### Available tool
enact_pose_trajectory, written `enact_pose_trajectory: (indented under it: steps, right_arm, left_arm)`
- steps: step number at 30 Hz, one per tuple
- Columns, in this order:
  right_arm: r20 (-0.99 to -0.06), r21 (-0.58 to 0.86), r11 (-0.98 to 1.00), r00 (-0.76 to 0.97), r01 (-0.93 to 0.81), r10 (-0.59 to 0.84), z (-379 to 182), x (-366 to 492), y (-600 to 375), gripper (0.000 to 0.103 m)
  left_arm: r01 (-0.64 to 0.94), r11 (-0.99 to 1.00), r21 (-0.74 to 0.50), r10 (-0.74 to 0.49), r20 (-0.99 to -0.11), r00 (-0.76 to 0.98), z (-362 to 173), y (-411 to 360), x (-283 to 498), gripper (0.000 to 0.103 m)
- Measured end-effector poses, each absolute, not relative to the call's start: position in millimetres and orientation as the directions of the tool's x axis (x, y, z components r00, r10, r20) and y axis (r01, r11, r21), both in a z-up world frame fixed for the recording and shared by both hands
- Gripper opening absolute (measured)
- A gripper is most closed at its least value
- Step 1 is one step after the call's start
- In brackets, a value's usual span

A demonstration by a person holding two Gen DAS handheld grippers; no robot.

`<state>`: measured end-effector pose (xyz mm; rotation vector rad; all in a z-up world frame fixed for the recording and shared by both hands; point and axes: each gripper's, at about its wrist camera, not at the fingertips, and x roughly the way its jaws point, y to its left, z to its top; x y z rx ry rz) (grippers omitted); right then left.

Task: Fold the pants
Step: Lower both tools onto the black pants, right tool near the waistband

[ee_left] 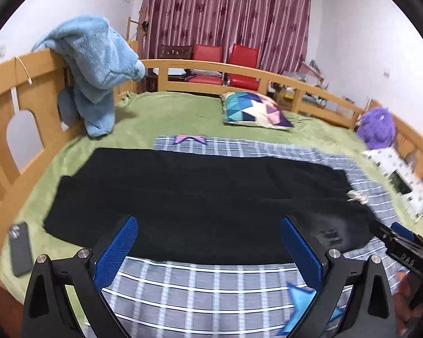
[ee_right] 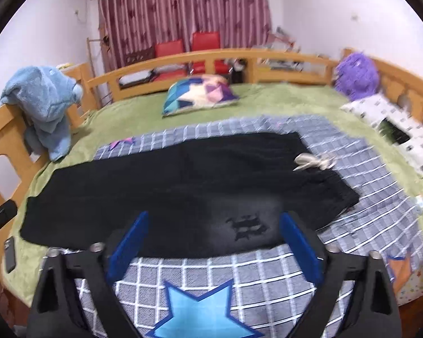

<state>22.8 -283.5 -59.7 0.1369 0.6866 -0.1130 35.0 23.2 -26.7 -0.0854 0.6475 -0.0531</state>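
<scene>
Black pants [ee_left: 200, 197] lie flat across the bed, folded lengthwise, legs to the left and waistband with a pale drawstring [ee_left: 356, 196] to the right. They also show in the right wrist view [ee_right: 183, 191], drawstring [ee_right: 313, 162] at the right. My left gripper [ee_left: 208, 242] is open and empty, just above the pants' near edge. My right gripper [ee_right: 214, 239] is open and empty over the near edge by the waist end. The right gripper's tip [ee_left: 400, 239] shows at the right of the left wrist view.
A grey checked sheet [ee_left: 211, 290] with star patches lies under the pants on a green blanket [ee_left: 166, 112]. A phone [ee_left: 21, 249] lies at the left. A patterned pillow [ee_left: 256, 109], a blue plush [ee_left: 96, 64], a purple plush [ee_left: 376, 124] and a wooden rail [ee_left: 211, 67] surround the bed.
</scene>
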Motion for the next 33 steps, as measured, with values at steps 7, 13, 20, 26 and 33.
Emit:
enact_pose_trajectory:
  steps: [7, 13, 20, 26, 33]
  right_arm:
    - [-0.678, 0.088, 0.982, 0.733, 0.164, -0.062, -90, 34, -312, 0.087]
    - [-0.722, 0.192, 0.962, 0.692, 0.196, 0.003, -145, 41, -367, 0.087]
    - [-0.76, 0.329, 0.907, 0.644, 0.265, 0.087, -220, 52, -415, 0.08]
    - [-0.717, 0.422, 0.867, 0.682, 0.264, 0.141, -240, 65, -426, 0.08]
    - [-0.701, 0.484, 0.833, 0.689, 0.268, 0.185, -245, 94, -433, 0.047]
  left_arm:
    - [0.003, 0.995, -0.103, -0.071, -0.668, 0.741, -61, 77, 48, 0.102]
    - [-0.07, 0.971, -0.227, -0.119, -0.718, 0.686, -131, 123, 58, 0.097]
    - [-0.123, 0.926, -0.356, -0.194, -0.731, 0.655, -193, 139, 82, 0.086]
    - [-0.163, 0.855, -0.492, -0.263, -0.683, 0.681, -225, 159, 104, 0.079]
    - [-0.212, 0.84, -0.5, -0.244, -0.696, 0.675, -228, 166, 137, 0.015]
